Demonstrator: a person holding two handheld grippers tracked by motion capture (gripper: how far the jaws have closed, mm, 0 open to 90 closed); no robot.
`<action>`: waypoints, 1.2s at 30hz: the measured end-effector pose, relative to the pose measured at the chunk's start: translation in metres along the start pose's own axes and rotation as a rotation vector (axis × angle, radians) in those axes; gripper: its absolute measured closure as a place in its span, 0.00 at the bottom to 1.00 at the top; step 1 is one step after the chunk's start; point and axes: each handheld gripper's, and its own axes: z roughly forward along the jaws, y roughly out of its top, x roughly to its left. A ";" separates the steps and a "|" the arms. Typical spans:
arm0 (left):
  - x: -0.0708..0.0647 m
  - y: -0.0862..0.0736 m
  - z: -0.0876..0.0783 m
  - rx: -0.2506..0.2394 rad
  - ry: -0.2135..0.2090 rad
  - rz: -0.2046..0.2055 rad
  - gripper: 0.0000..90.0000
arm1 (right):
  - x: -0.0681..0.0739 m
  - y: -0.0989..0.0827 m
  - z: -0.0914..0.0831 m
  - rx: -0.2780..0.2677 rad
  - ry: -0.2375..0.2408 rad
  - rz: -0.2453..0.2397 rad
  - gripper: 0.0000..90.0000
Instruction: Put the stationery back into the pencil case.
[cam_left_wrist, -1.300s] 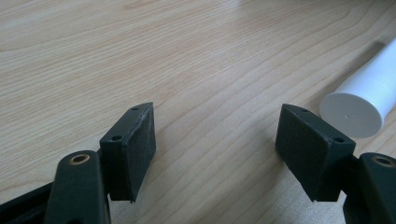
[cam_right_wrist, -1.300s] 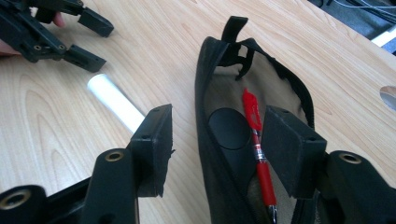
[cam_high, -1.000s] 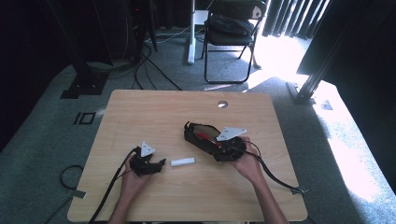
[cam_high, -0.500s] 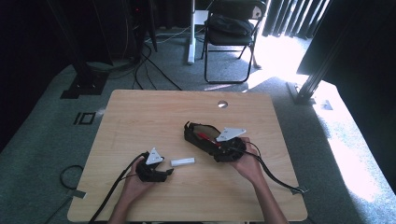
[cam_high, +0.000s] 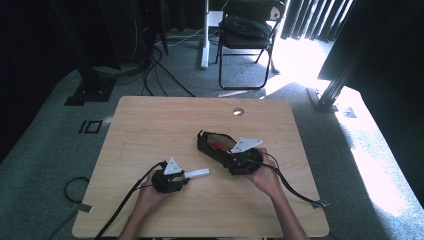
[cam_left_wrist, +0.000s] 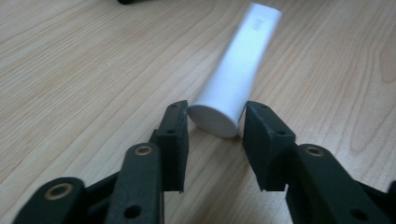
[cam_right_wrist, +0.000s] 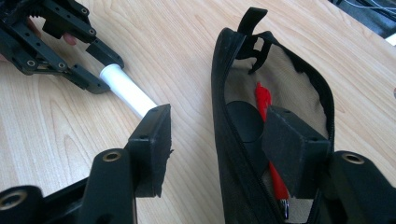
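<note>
2 claws work on the wooden surface (cam_high: 150, 125). Left claw (cam_left_wrist: 215, 128), jaws having just closed, pinches the near end of a white tube (cam_left_wrist: 236, 77) lying toward the surface's near edge. Right claw (cam_right_wrist: 219, 140) straddles the open black pouch's (cam_right_wrist: 243, 154) rim near the middle, a red pen (cam_right_wrist: 264, 100) inside; its grip I cannot tell.

Far end of the white tube (cam_left_wrist: 236, 77) is blurred in the left gripper view; its print cannot be read. In the right gripper view the right gripper's (cam_right_wrist: 215, 144) near jaw covers the tube's tip, and the other jaw hides part of the red pen (cam_right_wrist: 271, 140) inside the pouch (cam_right_wrist: 233, 154). Pouch bottom cut off by that picture's lower edge. Dark round item beside the pen: cannot tell what.
</note>
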 end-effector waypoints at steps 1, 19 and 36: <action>-0.002 0.002 0.001 0.003 -0.001 0.014 0.70 | 0.000 0.000 0.000 0.002 0.000 -0.001 0.46; -0.018 0.011 0.010 0.001 -0.079 0.103 0.71 | 0.001 -0.015 0.004 0.017 0.025 -0.008 0.47; -0.012 0.005 -0.001 -0.014 0.015 0.034 0.42 | 0.016 -0.009 0.022 0.029 0.084 -0.063 0.42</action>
